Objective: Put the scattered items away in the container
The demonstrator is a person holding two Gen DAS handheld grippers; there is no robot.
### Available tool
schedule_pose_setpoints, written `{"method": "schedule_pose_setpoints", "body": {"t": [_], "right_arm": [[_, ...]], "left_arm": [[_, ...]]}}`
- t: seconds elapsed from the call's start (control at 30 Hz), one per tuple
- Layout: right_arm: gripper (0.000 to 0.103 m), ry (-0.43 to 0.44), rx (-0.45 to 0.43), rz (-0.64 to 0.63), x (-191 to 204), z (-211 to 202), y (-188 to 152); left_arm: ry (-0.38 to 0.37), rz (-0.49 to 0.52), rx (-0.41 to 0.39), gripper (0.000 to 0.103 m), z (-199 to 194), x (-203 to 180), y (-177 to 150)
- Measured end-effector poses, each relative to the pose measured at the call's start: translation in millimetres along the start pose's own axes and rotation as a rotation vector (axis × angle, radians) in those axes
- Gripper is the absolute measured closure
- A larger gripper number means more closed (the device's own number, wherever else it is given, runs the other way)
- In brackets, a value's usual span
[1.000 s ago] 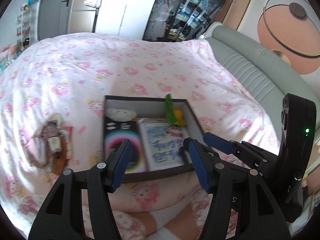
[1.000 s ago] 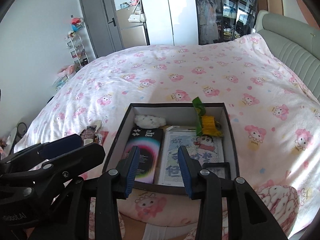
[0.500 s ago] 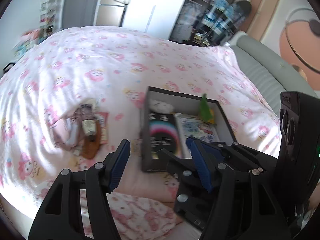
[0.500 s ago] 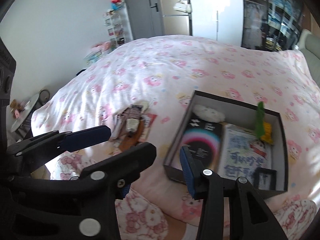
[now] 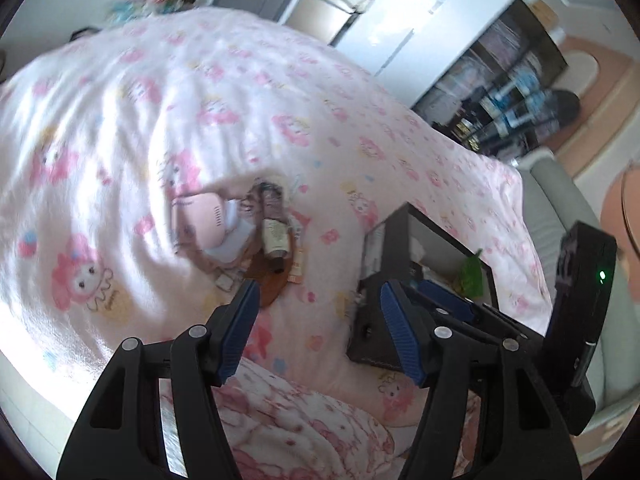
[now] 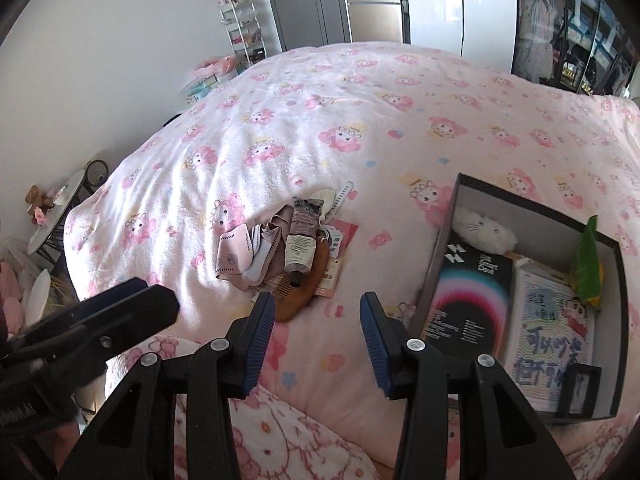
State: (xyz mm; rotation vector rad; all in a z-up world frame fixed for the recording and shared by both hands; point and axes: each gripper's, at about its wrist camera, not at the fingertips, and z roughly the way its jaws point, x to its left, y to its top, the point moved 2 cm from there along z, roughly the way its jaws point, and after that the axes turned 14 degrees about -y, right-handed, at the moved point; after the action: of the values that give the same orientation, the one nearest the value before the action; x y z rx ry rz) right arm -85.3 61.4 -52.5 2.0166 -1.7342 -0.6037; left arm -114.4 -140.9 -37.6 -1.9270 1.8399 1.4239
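Left wrist view: we see left gripper (image 5: 316, 320) empty, jaws half-wide, nothing between. Blurred pile of scattered items (image 5: 256, 232) on bed (image 5: 160, 120) just beyond fingertips; container (image 5: 404, 280) at right, partly behind right gripper (image 5: 448, 304).

Right wrist view: right gripper (image 6: 316, 324) empty, jaws moderately apart. Brown comb (image 6: 304, 292) nearest, tube (image 6: 300, 244) lying across it, pink mask (image 6: 236, 248) at left. Container at right, already part filled.

We judge: take top item first, pinch tube mid-body, lift clear before swinging right.
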Motion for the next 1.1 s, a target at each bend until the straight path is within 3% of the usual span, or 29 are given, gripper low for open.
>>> {"method": "schedule_pose_setpoints", "body": {"t": [0.23,0.57,0.83,1.03,1.07,1.1], "right_arm": [[0.063,0.006,0.057,-0.005,14.0,40.1,9.7],[0.063,0.097,0.157,-0.055,53.5,106.0,19.2],[0.063,0.188,0.195,-0.079,87.5,155.4,31.7],[0.063,0.169,0.234,-0.117,105.8,183.4,38.5],[0.067,0.175,0.233,-0.116,106.8,185.2,39.0],[0.077,0.174,0.233,-0.117,107.1,186.5,39.2]], "left_arm": [[0.138,-0.129,0.000,0.040,7.2,69.0,18.4],[0.216,-0.230,0.031,0.045,27.5,143.9,39.7],[0.117,-0.323,0.108,0.047,55.2,174.6,38.8],[0.014,-0.379,0.231,0.047,98.8,187.3,51.5],[0.002,-0.378,0.257,0.047,104.9,186.1,49.9],[-0.001,-0.378,0.282,0.047,111.0,186.2,48.7]]}}
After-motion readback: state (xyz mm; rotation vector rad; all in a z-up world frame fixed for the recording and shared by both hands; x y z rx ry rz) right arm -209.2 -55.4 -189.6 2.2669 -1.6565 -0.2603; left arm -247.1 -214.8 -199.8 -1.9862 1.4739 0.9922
